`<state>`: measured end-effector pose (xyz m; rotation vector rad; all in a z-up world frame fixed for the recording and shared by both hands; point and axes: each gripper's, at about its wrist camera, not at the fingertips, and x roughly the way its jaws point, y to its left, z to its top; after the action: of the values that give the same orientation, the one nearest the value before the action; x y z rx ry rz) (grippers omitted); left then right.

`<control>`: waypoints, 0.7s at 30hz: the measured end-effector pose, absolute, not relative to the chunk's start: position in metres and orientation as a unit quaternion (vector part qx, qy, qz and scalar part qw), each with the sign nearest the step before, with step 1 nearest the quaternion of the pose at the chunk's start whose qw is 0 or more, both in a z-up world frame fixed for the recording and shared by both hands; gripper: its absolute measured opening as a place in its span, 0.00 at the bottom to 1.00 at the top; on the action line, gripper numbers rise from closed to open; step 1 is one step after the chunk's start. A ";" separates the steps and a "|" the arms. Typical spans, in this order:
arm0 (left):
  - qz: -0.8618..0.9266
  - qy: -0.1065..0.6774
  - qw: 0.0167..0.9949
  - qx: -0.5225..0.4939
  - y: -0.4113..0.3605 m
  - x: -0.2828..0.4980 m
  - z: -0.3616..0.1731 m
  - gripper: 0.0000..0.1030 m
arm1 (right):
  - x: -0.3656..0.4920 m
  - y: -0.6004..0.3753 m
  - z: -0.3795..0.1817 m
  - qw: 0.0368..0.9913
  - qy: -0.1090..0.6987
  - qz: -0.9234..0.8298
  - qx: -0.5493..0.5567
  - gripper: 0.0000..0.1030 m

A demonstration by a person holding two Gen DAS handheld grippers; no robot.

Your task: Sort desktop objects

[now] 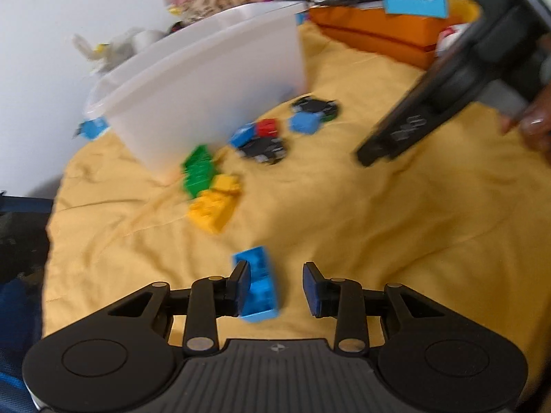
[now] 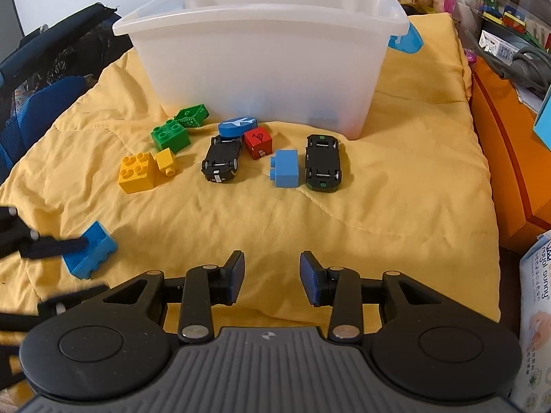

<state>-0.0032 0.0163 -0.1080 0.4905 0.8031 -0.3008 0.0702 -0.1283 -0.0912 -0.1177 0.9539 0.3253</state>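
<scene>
A bright blue brick (image 1: pixel 261 289) lies on the yellow quilt (image 1: pixel 344 213) between the fingers of my left gripper (image 1: pixel 276 268). It rests against the left pad, with a gap to the right pad. The right wrist view shows the same brick (image 2: pixel 90 254) and left gripper (image 2: pixel 96 265) at the lower left. My right gripper (image 2: pixel 272 268) hangs open over bare quilt with nothing in it. Near the clear plastic bin (image 2: pixel 261 65) lie green bricks (image 2: pixel 169 134), yellow bricks (image 2: pixel 136 172), two overturned black toy cars (image 2: pixel 222 161), a red cube (image 2: pixel 258 143), a blue oval piece (image 2: pixel 237 125) and a light blue brick (image 2: pixel 286 168).
An orange box (image 2: pixel 509 158) runs along the quilt's right edge, with cables and small boxes on it. A blue chair (image 2: pixel 41 103) stands at the left. Bags and toy clutter sit behind the bin. A white carton (image 2: pixel 535 296) is at the lower right.
</scene>
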 end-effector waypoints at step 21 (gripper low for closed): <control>-0.179 0.444 0.877 0.026 0.044 0.015 -0.111 0.44 | 0.069 -0.114 -0.091 0.875 0.450 0.163 -0.065 0.39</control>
<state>0.0154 0.0439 -0.1111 0.0538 0.9272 -0.3736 0.0688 -0.1138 -0.0913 -0.1360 0.9396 0.3408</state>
